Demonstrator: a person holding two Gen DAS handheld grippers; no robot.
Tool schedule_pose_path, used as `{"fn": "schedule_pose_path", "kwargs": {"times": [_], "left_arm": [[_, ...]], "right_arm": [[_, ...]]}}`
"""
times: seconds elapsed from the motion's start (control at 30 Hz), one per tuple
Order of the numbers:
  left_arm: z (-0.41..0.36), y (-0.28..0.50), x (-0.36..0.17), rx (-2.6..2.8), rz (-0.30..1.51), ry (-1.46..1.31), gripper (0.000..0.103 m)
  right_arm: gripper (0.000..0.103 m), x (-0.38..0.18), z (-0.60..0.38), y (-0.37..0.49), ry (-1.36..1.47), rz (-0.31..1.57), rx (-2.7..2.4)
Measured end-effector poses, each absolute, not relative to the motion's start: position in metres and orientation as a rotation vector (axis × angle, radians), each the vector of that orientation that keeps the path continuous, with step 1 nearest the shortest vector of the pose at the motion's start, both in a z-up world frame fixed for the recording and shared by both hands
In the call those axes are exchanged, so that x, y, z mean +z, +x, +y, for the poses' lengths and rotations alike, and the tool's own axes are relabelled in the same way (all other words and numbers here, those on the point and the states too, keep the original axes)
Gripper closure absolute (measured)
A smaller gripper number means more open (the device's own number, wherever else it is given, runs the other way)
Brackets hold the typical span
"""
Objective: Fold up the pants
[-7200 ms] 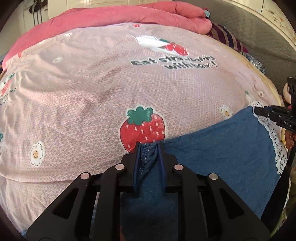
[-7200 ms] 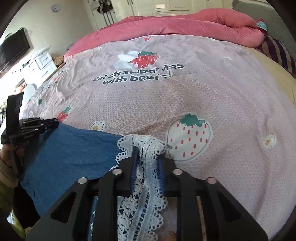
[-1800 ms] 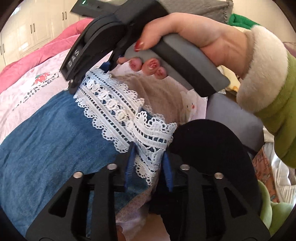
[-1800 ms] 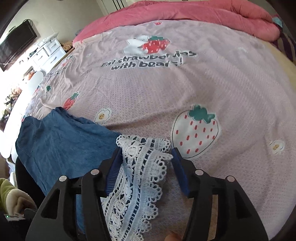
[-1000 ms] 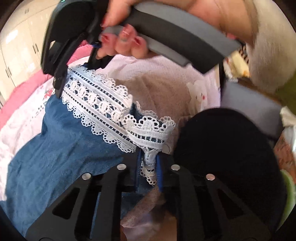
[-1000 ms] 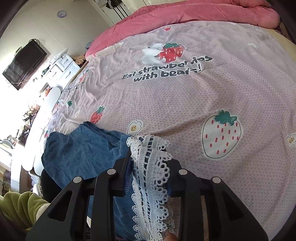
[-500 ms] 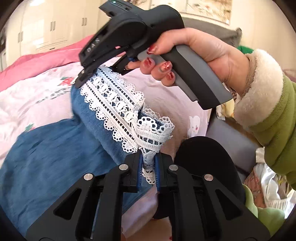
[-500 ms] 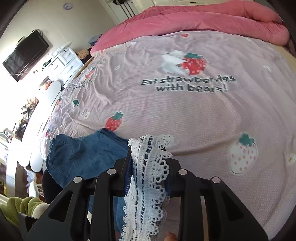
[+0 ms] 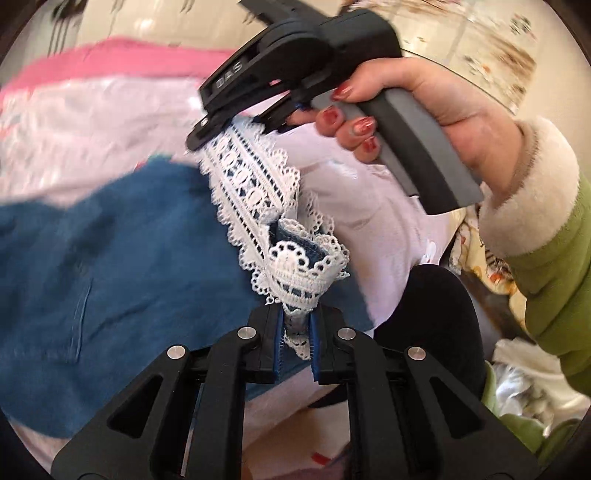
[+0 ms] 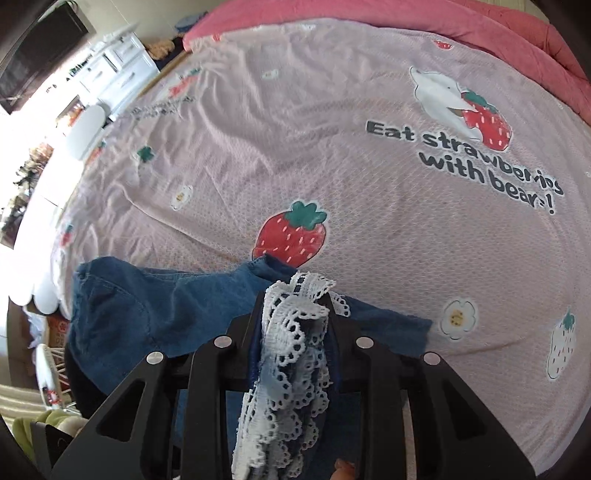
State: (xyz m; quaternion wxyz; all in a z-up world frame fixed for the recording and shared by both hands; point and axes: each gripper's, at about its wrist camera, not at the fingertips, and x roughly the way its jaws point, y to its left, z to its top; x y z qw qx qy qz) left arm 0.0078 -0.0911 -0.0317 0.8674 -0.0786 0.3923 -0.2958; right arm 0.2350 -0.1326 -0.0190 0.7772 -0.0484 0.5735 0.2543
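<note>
we see our left claw (image 9: 295, 332) pinching the lace hem (image 9: 255, 192) of the blue pants (image 9: 110, 258), which trail left of it over the bed (image 10: 332, 166). our right claw (image 10: 295, 314) pinches bunched lace too, up and right of the left one.

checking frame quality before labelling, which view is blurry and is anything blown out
Left wrist view: motion blur smears the denim pants and bedsheet; the lace hem stays fairly sharp. Right wrist view: crisp, but the window-side furniture is overexposed.

Pants (image 10: 155, 317) on bedsheet (image 10: 332, 155), quilt (image 10: 424, 29) behind.
</note>
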Motion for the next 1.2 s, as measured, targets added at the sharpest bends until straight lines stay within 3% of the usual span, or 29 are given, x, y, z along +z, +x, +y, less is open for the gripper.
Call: {"fn": "schedule_pose_path", "kwargs": {"times": [0.13,0.53,0.63,0.77,0.83,1.1,1.13,1.17,1.2], "left_arm": [[-0.069,0.006,-0.040,-0.613,0.855,-0.234,0.098],[-0.068,-0.016,-0.057,-0.614,0.896,-0.260,0.096],[-0.062,-0.020,-0.053,-0.613,0.892,-0.269,0.087],[-0.042,-0.030,-0.033,-0.582,0.823,-0.259,0.062],[-0.031,-0.034,-0.021,-0.562,0.782,-0.264,0.061],[-0.057,-0.009,-0.017,-0.522,0.815,-0.225,0.059],[-0.061,-0.005,-0.021,-0.512,0.827,-0.211,0.059],[-0.066,0.000,-0.026,-0.500,0.843,-0.200,0.063],[-0.071,0.006,-0.034,-0.489,0.871,-0.197,0.068]], "right_arm": [[0.073,-0.025,-0.115,0.234,-0.106,1.259,0.536],[0.045,-0.003,-0.107,0.224,-0.018,1.174,0.701],[0.038,0.008,-0.119,0.220,-0.033,1.120,0.711],[0.037,0.011,-0.133,0.219,-0.095,1.089,0.687],[0.037,0.008,-0.136,0.218,-0.107,1.087,0.700],[0.037,-0.017,-0.102,0.225,-0.250,1.052,0.718],[0.042,-0.021,-0.099,0.228,-0.257,1.059,0.726],[0.064,-0.027,-0.096,0.229,-0.263,1.076,0.736],[0.074,-0.030,-0.094,0.230,-0.266,1.092,0.746]]}}
